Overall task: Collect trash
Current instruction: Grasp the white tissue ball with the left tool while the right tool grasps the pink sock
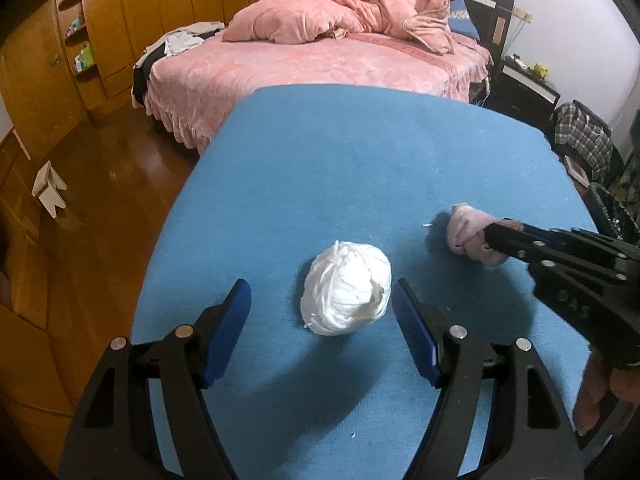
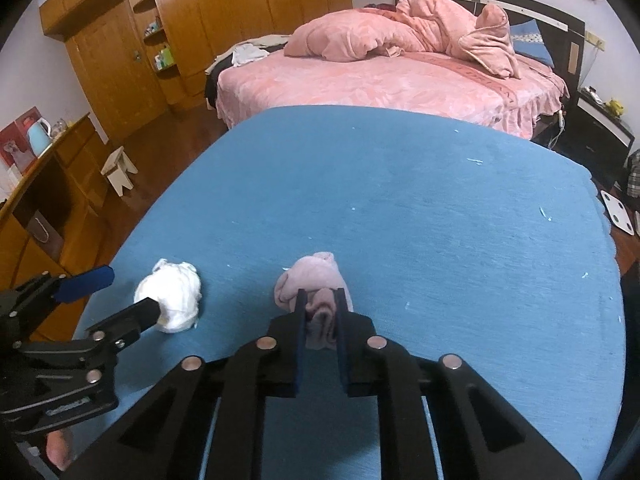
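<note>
We see 2 wads on the blue cloth-covered tabletop [image 1: 360,152]. The left gripper [image 1: 322,300] has its jaws wide open, flanking the crumpled white paper ball [image 1: 346,288] without touching it. Just beside it, the right gripper [image 2: 322,314] has its jaws clamped on the crumpled pale pink tissue wad [image 2: 312,280]. Beyond the tabletop stands a pink-quilted bed [image 1: 320,68]; nothing lies between the wads.

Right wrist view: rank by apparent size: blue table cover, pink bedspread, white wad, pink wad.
1. blue table cover, fills most of the frame, though it is nearest.
2. pink bedspread, farther off, so it looks smaller.
3./4. white wad and pink wad, about alike; the right gripper hides part of the pink one, so no ranking.
</note>
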{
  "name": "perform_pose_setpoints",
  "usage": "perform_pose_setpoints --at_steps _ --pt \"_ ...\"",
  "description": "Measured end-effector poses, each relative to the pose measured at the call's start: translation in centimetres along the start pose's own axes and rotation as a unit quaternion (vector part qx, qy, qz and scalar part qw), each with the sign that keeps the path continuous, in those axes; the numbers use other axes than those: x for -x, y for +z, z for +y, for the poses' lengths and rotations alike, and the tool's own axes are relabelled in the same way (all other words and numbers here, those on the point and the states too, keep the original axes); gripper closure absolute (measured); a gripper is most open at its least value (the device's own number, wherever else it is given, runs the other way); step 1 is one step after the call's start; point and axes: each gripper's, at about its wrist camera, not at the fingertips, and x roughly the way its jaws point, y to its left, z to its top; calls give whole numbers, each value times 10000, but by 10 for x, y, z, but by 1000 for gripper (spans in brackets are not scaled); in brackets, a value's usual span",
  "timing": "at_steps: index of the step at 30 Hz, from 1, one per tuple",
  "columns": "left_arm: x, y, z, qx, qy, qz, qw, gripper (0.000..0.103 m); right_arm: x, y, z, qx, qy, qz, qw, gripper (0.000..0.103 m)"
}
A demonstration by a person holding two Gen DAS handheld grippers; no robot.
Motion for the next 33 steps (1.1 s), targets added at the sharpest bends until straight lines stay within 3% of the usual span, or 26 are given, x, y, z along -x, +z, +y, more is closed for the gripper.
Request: perform_pose_setpoints --at_steps 5,7,9,12,21,33 --pt "-26 -5 -1 59 -41 282 9996 33 -1 -3 -7 -18 -4 33 10000 90" --pt "-31 -6 -2 117 -119 324 9993 42 -2 -3 -10 -20 5 37 10000 90" --pt "-30 -6 -6 99 -181 299 9993 64 -2 -3 -11 -21 24 36 10000 90" --pt "-26 -3 -10 59 -178 274 9994 73 0 -2 -12 -3 52 28 10000 90" --pt "-2 2 -15 193 -103 180 9996 78 16 1 -16 45 53 -14 10000 90" --pt "57 9 -35 280 192 -121 9994 78 70 5 -21 389 -75 -275 9988 90"
